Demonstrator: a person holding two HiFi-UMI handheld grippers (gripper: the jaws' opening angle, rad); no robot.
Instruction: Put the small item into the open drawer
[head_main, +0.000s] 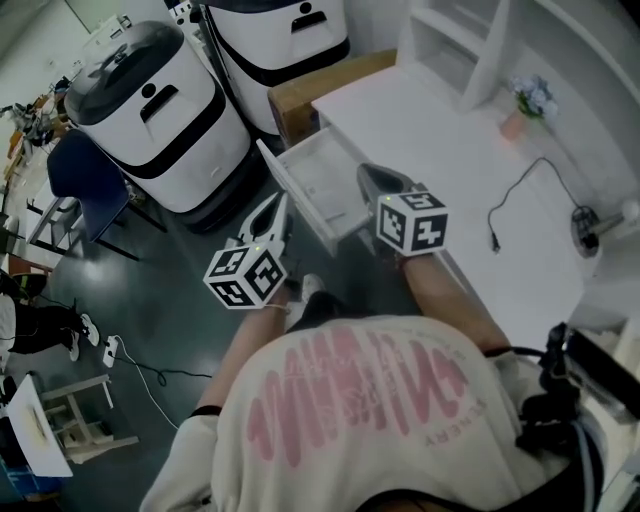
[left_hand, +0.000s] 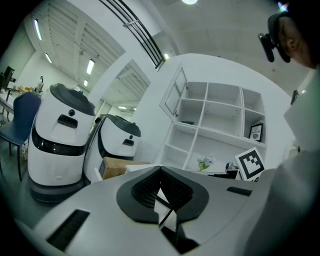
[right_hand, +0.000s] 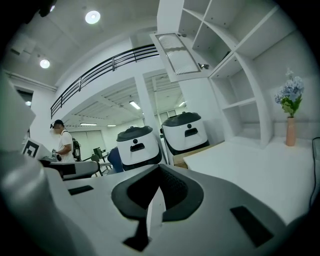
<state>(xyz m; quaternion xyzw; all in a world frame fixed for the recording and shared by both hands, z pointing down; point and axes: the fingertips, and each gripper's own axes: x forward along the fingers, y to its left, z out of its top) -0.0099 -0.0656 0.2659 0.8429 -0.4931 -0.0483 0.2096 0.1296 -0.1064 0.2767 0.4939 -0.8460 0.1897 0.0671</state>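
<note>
Hovering at the open drawer (head_main: 318, 178) — left tool (head_main: 279, 207) and right tool (head_main: 367, 174), jaws pressed together.

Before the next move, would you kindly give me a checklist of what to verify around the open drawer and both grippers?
1. White drawer pulled out of the white desk: ok.
2. Left gripper ready to grasp: not ok; jaws together, nothing between them.
3. Right gripper ready to grasp: not ok; jaws together, empty.
4. Small item in hand: not ok; neither gripper holds anything.
5. Small item located: cannot tell; only a pink vase of flowers and a black cable show on the desk.
6. Room in the drawer: ok; its visible floor looks bare.
</note>
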